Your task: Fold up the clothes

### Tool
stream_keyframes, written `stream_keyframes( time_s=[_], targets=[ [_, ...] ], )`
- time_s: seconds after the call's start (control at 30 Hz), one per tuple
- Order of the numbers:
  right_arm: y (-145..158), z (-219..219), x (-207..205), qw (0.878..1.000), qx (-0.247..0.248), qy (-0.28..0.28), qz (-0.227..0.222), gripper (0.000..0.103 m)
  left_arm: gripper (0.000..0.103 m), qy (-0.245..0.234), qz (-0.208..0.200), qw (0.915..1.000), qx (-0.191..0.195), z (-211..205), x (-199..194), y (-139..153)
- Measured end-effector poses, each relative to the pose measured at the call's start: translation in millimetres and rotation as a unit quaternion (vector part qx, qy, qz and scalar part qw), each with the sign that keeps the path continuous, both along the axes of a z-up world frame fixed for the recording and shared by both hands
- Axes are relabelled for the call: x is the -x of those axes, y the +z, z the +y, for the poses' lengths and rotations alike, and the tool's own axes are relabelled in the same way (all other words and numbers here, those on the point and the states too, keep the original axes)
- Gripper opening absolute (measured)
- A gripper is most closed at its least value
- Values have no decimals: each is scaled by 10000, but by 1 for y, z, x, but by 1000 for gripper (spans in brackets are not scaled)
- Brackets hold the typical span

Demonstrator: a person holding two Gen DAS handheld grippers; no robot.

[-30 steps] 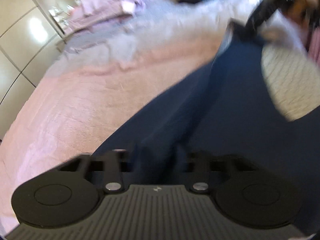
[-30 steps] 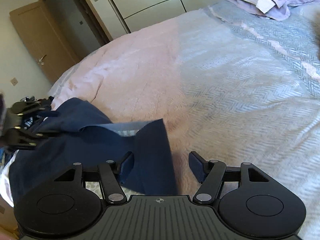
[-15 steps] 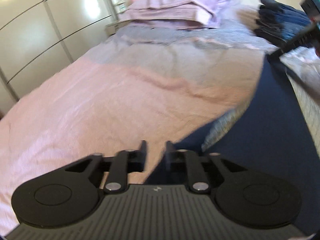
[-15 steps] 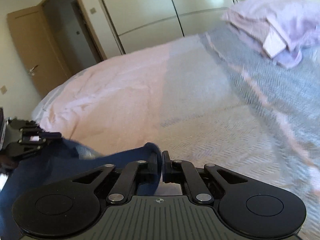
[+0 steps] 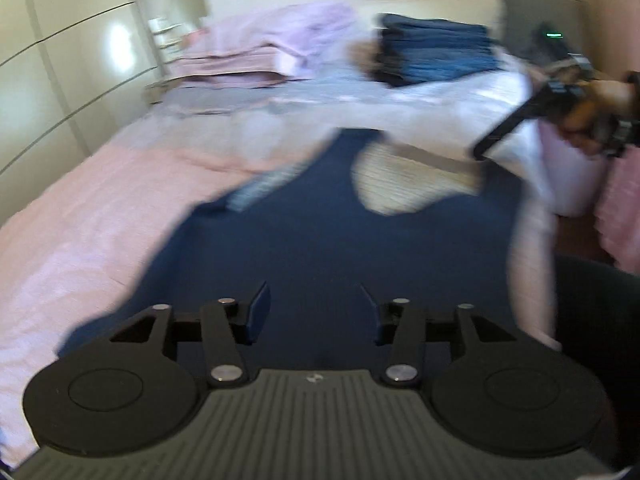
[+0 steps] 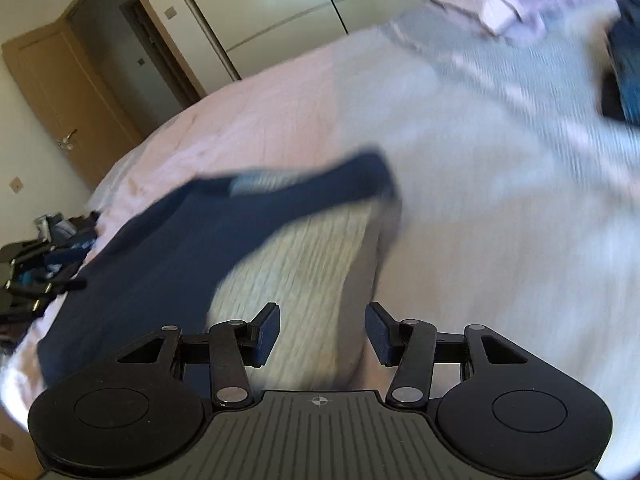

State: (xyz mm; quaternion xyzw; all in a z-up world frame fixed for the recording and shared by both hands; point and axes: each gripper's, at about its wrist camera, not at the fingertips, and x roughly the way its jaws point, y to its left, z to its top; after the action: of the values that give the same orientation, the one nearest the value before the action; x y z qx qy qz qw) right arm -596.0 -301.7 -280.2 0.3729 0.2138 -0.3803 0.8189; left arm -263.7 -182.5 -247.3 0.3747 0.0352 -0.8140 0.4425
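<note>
A dark navy cloth garment (image 5: pixel 320 240) lies spread across the middle of the pink and grey bedspread (image 5: pixel 100 220), filling the lower centre of the left wrist view. The left gripper (image 5: pixel 316 308) hangs above it, jaws released and empty. The right gripper (image 6: pixel 322 330), lower centre, is likewise spread wide, holding nothing. Folded blue clothes (image 5: pixel 436 54) sit at upper right.

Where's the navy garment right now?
Spread flat on the bed, directly ahead of the open left gripper; the navy garment lies left of the right gripper.
</note>
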Motion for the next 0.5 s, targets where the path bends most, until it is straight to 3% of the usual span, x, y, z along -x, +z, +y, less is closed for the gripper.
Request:
stream_keyframes(
  time_s=[0.07, 0.23, 0.33, 0.37, 0.4, 0.47, 0.5],
  targets=[
    [-13, 18, 4, 9996, -199, -146, -147, 62, 51, -215, -431, 9988, 114, 21, 5, -16],
    [-35, 29, 7, 9948, -598, -588, -582, 61, 55, -747, -1503, 9850, 397, 72, 18, -56],
    [-37, 23, 8, 9914, -746, -812, -703, 5, 57, -1062, -2136, 9695, 564, 104, 26, -80],
    [-35, 19, 8, 9917, -743, -820, -651, 4, 57, -1166, -2344, 9631, 619, 114, 29, -88],
    [-33, 16, 8, 9927, -701, -800, -566, 3, 53, -1082, -2449, 9609, 702, 112, 30, -93],
    [-23, 11, 9, 9948, -572, -740, -410, 2, 7, -862, -2320, 9668, 642, 104, 34, -88],
    [-14, 10, 10, 9959, -466, -690, -345, 2, 6, -842, -2179, 9700, 668, 104, 38, -81]
  ],
)
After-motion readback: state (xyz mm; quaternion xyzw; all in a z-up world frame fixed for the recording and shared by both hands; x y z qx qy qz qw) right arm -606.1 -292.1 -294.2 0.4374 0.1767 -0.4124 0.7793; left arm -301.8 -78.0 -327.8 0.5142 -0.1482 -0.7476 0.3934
